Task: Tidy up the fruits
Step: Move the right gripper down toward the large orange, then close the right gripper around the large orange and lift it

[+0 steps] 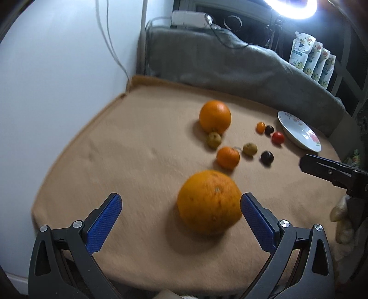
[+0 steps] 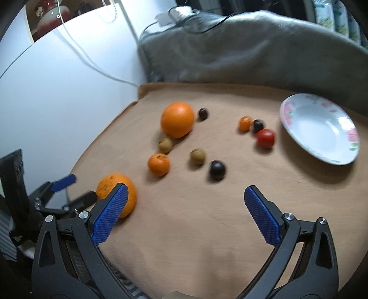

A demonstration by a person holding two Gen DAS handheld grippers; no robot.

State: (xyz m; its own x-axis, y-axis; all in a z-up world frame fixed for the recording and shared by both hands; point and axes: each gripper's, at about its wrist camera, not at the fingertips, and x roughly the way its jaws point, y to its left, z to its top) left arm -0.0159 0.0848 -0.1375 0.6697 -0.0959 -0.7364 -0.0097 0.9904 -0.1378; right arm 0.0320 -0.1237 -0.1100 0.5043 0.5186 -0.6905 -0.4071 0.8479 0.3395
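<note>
Fruits lie scattered on a tan cloth (image 1: 115, 149). A big orange (image 1: 209, 201) sits by the right blue pad of my open left gripper (image 1: 181, 204), inside the fingers. Farther off lie a second big orange (image 1: 215, 116), a small mandarin (image 1: 227, 157), two yellow-green fruits (image 1: 250, 148), dark plums (image 1: 266, 157), a red tomato (image 1: 278, 137) and a tiny orange fruit (image 1: 260, 127). A white floral plate (image 2: 319, 128) sits empty at the right. My right gripper (image 2: 184, 202) stands open above bare cloth, the near orange (image 2: 116, 194) behind its left finger and the left gripper (image 2: 69, 191) around it.
A grey blanket (image 1: 230, 62) is heaped behind the cloth. A white wall (image 1: 57, 80) with hanging cables bounds the left side. Floral pouches (image 1: 310, 59) stand at the far right under a bright ring light (image 1: 292, 7).
</note>
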